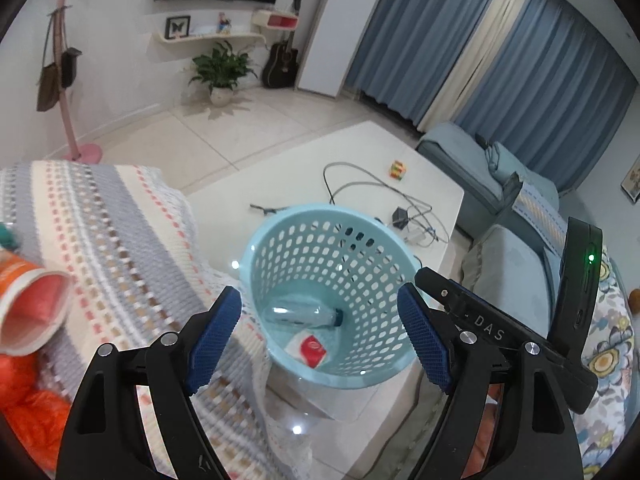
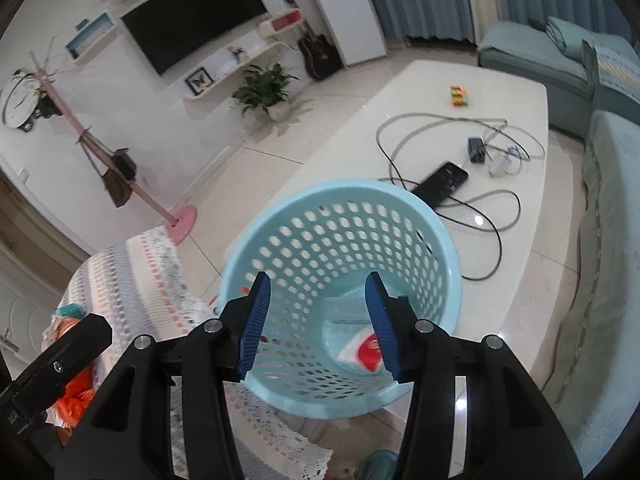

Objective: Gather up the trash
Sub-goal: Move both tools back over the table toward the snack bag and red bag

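Left wrist: basket (image 1: pixel 280 236) with bottle (image 1: pixel 298 315), wrapper (image 1: pixel 311 350).

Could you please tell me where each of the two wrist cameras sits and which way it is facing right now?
Left wrist: on the left gripper, looking down into the blue basket holding a clear bottle and red-and-white wrapper; its own open fingers and part of the right gripper show.
Right wrist: on the right gripper, above the same basket; its open fingers show.
Shared: basket, wrapper, white table, striped cloth.
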`<state>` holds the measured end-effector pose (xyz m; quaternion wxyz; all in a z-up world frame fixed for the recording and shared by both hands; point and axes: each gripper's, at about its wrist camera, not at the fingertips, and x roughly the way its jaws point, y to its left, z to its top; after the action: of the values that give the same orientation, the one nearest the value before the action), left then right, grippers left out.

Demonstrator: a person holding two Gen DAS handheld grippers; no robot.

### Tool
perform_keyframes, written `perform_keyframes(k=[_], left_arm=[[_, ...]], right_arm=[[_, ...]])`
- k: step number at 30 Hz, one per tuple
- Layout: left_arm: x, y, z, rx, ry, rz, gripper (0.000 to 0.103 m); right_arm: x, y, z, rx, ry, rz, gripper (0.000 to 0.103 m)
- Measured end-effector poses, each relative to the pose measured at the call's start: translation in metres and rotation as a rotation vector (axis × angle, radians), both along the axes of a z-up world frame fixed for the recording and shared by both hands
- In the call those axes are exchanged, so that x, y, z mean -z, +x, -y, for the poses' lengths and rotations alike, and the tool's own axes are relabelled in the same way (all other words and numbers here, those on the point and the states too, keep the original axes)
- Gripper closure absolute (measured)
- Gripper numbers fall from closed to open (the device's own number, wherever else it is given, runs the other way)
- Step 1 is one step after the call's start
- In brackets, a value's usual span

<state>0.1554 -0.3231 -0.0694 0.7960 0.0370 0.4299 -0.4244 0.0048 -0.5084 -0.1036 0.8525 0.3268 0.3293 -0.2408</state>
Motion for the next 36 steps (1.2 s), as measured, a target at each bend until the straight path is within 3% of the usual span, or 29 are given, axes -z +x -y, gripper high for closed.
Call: perform_keyframes(k=[11,15,19,24,28,36], left_arm=[[-0.049,-0.023,-0.111,-0.147,-0.097,0.114,0.024],[-0.06,-0.035,-0.167,-0.246,-0.109,0.18,0.011],[-0.062,-0.043,-0.217,-0.346,-0.09,0.22,0.01],[-0.052,-0.048,-0.27,-0.464,-0.064,0.218,0.009],[-0.028,-0.05,-0.304,-0.532,-0.033,0.185,0.009],[0.021,-0.046,-0.328,-0.581,0.006,0.084,0.009]], right_arm=[[-0.053,0.016,-0.088,-0.204,-0.144,0.112,0.056],[-0.065,0.028,-0.134,-0.318,-0.197,0.146,0.05],[-0.071,0.04,-0.182,-0.431,-0.255,0.173,0.046],[-0.074,0.057,-0.239,-0.555,-0.33,0.201,0.04],[-0.067,0.073,-0.277,-0.645,-0.37,0.208,0.038],[-0.039,0.107,-0.317,-0.77,-0.331,0.133,0.038]])
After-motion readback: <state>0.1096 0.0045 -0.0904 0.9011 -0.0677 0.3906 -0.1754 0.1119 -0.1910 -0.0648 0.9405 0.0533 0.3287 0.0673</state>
